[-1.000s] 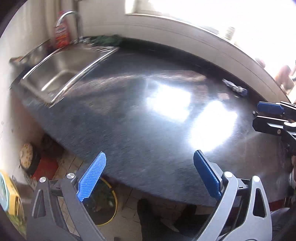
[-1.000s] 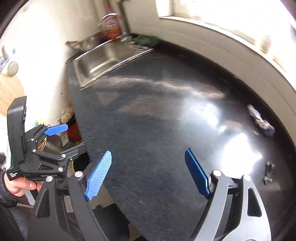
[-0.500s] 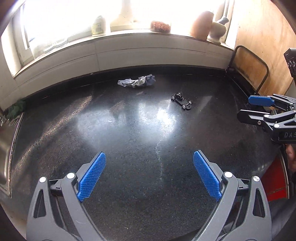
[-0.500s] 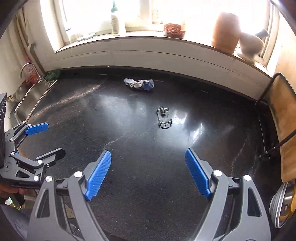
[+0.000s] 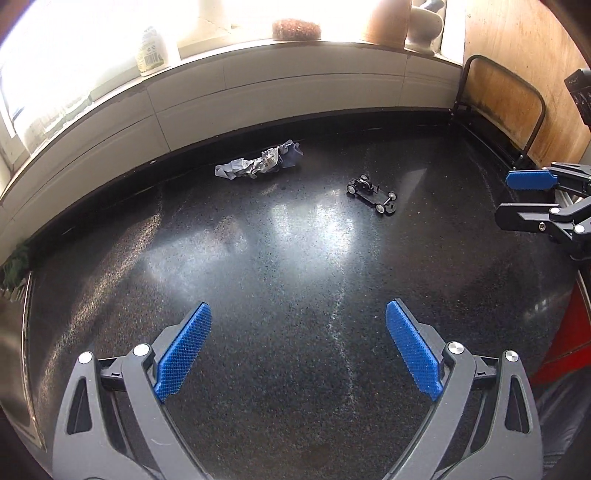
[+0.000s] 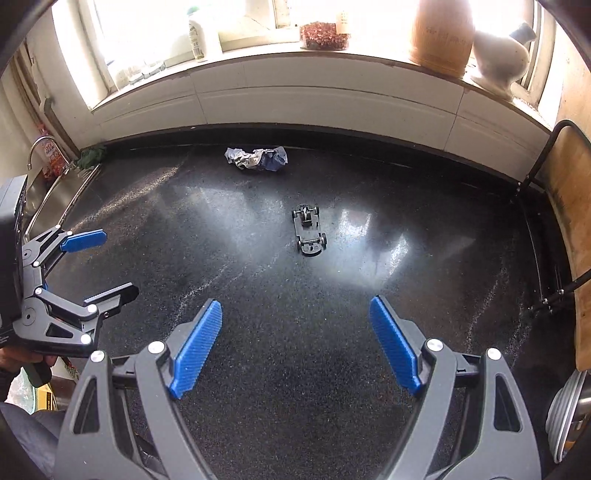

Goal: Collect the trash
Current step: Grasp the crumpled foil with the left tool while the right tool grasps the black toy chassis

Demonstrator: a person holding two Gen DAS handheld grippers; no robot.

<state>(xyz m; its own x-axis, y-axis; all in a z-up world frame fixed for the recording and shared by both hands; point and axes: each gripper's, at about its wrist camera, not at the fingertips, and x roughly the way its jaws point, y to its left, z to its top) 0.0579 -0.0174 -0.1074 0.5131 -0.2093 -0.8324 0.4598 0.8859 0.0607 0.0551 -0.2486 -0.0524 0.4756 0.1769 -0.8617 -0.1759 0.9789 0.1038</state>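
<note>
A crumpled grey-blue wrapper (image 5: 258,164) lies on the black countertop (image 5: 295,277) near the back wall; it also shows in the right wrist view (image 6: 256,158). A small black toy car chassis (image 5: 373,194) lies to its right, also seen in the right wrist view (image 6: 309,234). My left gripper (image 5: 297,328) is open and empty over the counter's front part. My right gripper (image 6: 295,328) is open and empty too, and appears at the right edge of the left wrist view (image 5: 517,199). The left gripper appears at the left of the right wrist view (image 6: 101,262).
A windowsill holds a bottle (image 6: 195,37), a bowl (image 6: 323,35), a clay jar (image 6: 441,33) and a white vase (image 6: 498,55). A sink with faucet (image 6: 44,147) is at the left. A black wire rack with a wooden board (image 6: 565,192) stands at the right.
Both views have swung from the sink side to the window side of the counter, then steadied and moved a little closer. The wrapper and toy chassis now lie ahead. Both grippers stayed open.
</note>
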